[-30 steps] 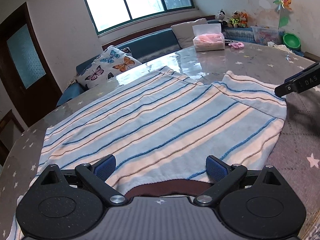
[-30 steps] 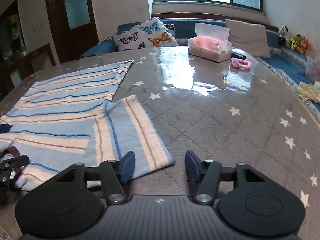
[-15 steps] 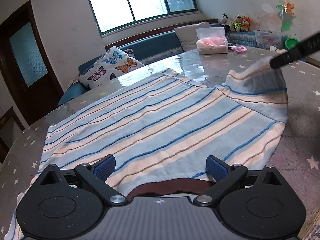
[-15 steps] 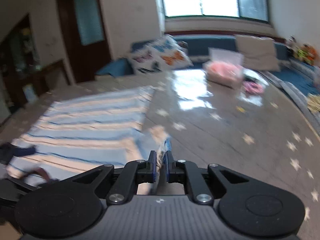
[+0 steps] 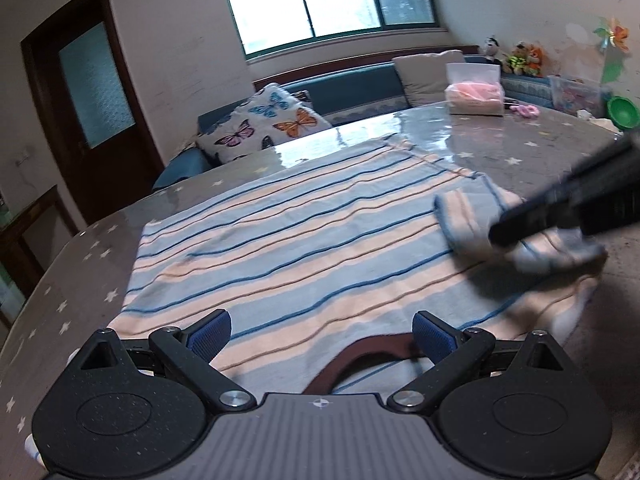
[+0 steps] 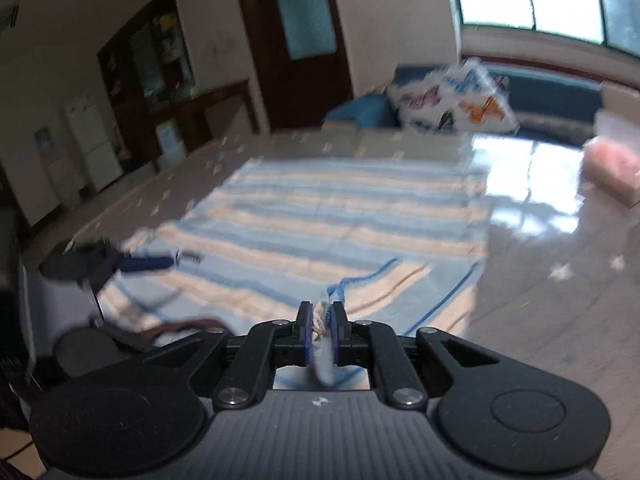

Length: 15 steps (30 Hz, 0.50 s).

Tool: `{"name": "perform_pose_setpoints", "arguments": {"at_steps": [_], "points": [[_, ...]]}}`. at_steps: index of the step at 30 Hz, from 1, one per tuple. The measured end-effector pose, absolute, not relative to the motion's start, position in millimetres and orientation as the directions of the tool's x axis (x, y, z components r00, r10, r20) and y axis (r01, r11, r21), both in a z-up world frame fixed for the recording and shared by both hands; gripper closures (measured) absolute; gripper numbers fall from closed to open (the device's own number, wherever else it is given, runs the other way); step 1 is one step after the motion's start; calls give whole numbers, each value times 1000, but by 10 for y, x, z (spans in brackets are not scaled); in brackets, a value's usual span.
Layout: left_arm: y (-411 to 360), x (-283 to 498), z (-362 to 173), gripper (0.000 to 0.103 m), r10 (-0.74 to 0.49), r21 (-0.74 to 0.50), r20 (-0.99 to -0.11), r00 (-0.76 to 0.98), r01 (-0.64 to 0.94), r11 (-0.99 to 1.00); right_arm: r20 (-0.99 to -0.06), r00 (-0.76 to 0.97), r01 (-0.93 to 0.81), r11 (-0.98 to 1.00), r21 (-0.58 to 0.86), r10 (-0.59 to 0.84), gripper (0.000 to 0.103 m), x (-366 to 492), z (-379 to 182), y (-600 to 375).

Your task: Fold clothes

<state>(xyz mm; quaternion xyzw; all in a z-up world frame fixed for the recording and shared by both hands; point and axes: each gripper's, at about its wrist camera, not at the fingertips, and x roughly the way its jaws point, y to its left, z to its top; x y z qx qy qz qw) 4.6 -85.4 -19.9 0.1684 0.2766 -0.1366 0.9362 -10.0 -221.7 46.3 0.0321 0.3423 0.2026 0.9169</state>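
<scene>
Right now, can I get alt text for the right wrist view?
The right tool, jaws easing open, pinches the sleeve of a blue-and-peach striped sweater spread on a star-patterned table. The left tool hovers at left.

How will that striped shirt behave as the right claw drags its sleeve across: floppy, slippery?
Probably floppy: the sleeve droops and bunches around the right claw, whose jaws are opening slightly with fabric between them. The striped shirt looks light and knit. It may slide on the glossy table, so the body could shift.
</scene>
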Motion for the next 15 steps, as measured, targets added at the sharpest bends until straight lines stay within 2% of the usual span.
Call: {"name": "perform_pose_setpoints", "arguments": {"at_steps": [4, 6, 15], "points": [[-741, 71, -193, 4, -134, 234, -566, 813, 314, 920, -648, 651, -349, 914, 206, 395, 82, -66, 324, -2197], [-675, 82, -179, 4, -118, 227, -566, 816, 292, 929, -645, 663, -336, 921, 199, 381, 75, -43, 353, -2255], [-214, 64, -78, 4, 5, 211, -549, 836, 133, 968, -684, 689, -241, 966, 93, 238, 63, 459, 162, -2490]]}}
